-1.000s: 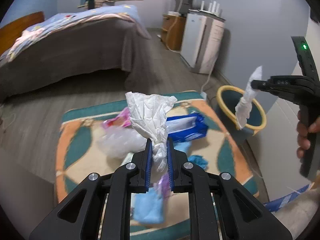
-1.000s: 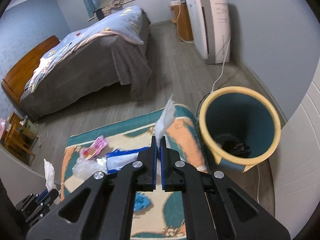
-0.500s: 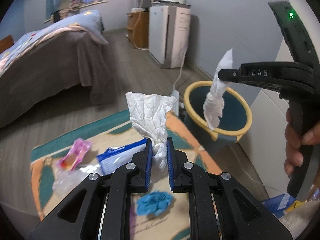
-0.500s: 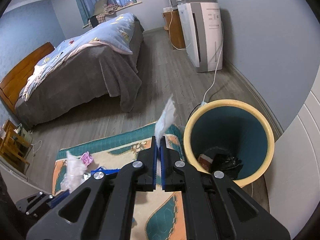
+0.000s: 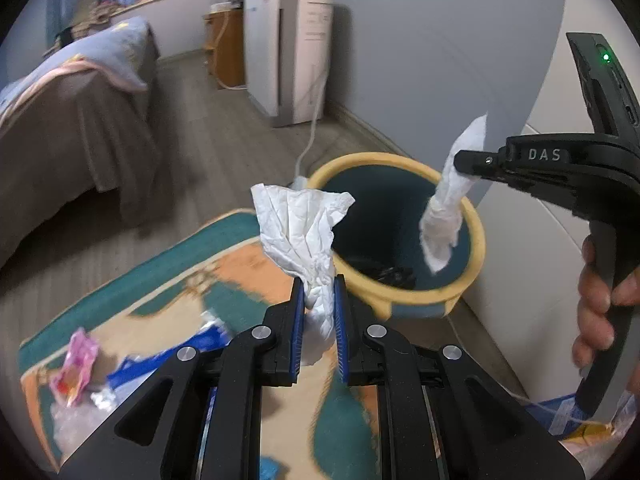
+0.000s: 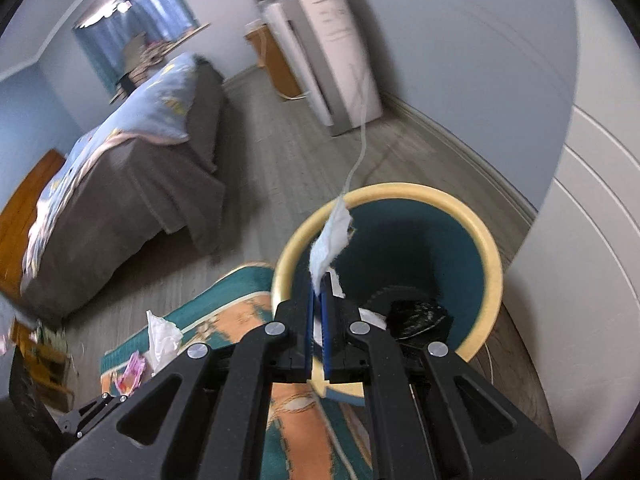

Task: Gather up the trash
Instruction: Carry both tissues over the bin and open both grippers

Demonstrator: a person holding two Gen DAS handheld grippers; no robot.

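Left gripper (image 5: 318, 280) clenched on a crumpled white tissue (image 5: 304, 224), held up at the near-left rim of the yellow-rimmed teal bin (image 5: 478, 236). Right gripper (image 6: 319, 284) clamped on a twisted tissue strip (image 6: 330, 240), hanging over the bin's open mouth. More litter on the patterned rug (image 5: 224, 264) to the left: a pink wrapper (image 5: 76, 366) and a blue packet (image 5: 168, 360).

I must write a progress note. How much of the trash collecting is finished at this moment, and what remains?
Done: some dark trash already lies in the bin. In hand: the right gripper pinches a twisted tissue over the bin's mouth, and the left gripper is shut on a crumpled tissue near its rim. Left: a pink wrapper, a blue packet and clear plastic on the rug.
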